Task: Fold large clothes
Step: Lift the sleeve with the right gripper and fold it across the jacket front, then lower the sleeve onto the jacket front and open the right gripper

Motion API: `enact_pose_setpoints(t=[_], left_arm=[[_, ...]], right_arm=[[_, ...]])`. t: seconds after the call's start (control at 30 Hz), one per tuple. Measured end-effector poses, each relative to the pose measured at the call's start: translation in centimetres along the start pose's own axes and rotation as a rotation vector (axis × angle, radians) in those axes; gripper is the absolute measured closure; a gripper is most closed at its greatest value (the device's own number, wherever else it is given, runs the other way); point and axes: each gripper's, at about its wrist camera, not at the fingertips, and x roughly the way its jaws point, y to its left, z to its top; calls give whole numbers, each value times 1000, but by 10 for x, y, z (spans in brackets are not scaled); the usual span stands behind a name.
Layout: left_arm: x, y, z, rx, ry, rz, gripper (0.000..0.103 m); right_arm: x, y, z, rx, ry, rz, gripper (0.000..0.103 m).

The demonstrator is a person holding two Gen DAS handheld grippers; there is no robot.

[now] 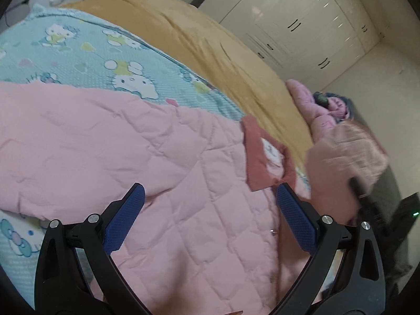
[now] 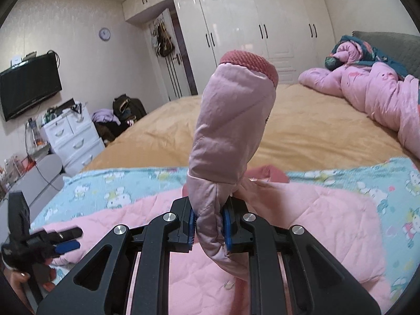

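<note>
Pink quilted fabric fills the lower half of both views: a padded jacket (image 2: 302,210) lies spread on a light-blue cartoon-print sheet (image 2: 126,183), which covers the near part of a bed with a tan cover (image 2: 288,131). In the right wrist view the right gripper (image 2: 208,225) pinches the jacket's sleeve (image 2: 231,131), its blue pads pressed narrowly against the cloth; the sleeve stands up through the frame's centre, its dark-pink knit cuff (image 2: 249,61) on top. In the left wrist view the left gripper (image 1: 210,220) hangs over the jacket body with its fingers spread wide and nothing between them. A bunched pink duvet (image 2: 367,92) lies at the upper right.
</note>
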Motion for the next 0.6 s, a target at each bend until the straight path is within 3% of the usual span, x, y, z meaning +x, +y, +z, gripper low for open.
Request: enact_pose_setpoints(t=[0.27, 0.6], left_arm=[[3, -4, -3, -16, 16, -121, 9], [9, -19, -13, 26, 48, -232, 9]], right_arm=[[39, 31, -51, -98, 125, -16, 85], [61, 74, -112, -300, 319, 53, 55]])
